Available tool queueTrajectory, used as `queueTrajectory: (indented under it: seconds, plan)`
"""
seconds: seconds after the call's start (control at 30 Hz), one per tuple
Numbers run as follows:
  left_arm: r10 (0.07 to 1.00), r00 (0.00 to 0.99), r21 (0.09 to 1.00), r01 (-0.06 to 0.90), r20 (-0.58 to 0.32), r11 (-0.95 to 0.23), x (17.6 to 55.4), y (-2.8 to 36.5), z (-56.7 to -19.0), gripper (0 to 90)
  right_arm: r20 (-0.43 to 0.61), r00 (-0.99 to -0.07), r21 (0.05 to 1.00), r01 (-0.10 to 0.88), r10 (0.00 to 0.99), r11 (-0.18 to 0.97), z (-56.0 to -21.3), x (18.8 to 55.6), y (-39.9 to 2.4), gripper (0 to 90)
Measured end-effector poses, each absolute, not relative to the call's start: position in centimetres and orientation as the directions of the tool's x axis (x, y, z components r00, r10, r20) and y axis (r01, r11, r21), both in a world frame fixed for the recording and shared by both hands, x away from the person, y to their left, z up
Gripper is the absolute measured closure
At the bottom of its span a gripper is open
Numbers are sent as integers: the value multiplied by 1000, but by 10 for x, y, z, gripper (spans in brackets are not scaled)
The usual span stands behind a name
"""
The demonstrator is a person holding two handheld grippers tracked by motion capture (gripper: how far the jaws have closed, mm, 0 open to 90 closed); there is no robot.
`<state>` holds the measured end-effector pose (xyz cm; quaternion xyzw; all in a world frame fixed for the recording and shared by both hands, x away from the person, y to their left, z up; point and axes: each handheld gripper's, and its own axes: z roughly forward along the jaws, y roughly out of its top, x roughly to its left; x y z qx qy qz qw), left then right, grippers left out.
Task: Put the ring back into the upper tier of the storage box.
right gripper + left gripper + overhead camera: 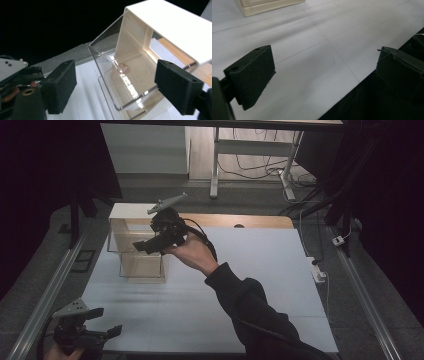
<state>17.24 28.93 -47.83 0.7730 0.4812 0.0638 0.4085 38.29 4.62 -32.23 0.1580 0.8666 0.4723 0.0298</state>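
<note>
A white-topped storage box (131, 212) with see-through sides stands at the far left of the table. In the right gripper view its clear plastic drawer (130, 82) sticks out of the cream housing (172, 23), with a small pinkish ring (124, 68) lying inside. My right gripper (141, 246) hovers at the box's front. Its jaws stand wide on either side of the drawer's front (118, 87), and the pads do not touch it. My left gripper (109, 321) rests low at the near left corner, open and holding nothing (324, 72).
A pale grey mat (240, 285) covers the table, and a wooden strip (250, 221) shows at its far edge. The box's cream base (267, 6) shows at the top of the left gripper view. Metal rails (367, 295) run along both sides; cables and a table frame lie beyond.
</note>
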Motion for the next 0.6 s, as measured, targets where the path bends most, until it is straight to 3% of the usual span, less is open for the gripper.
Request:
queueTrajectory:
  seconds: [0.6]
  plan:
    - [798, 519, 688, 699, -305, -192, 173, 289, -479, 21, 89, -931, 819, 271, 355, 506, -327, 384, 12, 37]
